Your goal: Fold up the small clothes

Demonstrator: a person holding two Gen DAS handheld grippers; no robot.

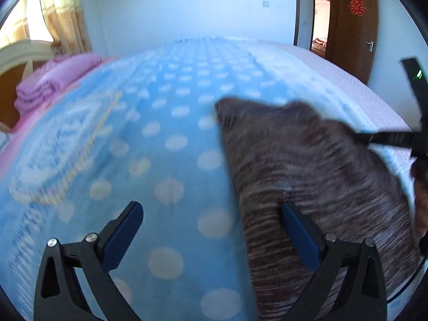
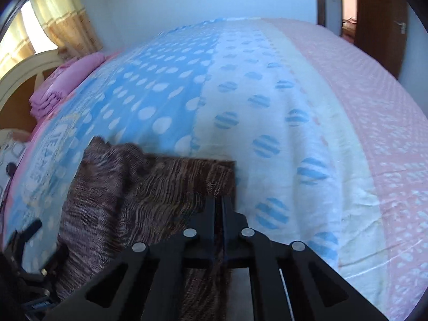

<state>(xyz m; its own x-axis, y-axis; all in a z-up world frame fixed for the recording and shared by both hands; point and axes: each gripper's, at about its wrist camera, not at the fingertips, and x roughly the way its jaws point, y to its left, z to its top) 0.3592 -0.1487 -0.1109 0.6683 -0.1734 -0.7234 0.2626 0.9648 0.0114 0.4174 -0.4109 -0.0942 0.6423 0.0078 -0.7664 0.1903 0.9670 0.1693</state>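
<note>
A small brown striped knit garment lies on the blue dotted bedspread. My left gripper is open just above the spread; its right finger is over the garment's left edge, its left finger over bare spread. My right gripper is shut on the garment's right edge and holds it lifted off the bed; the garment drapes away to the left. The right gripper's fingers also show in the left wrist view at the garment's far right.
A stack of folded pink cloth lies at the bed's far left by the headboard. The spread turns white with blue dots, then pink, to the right. A brown door stands open beyond the bed.
</note>
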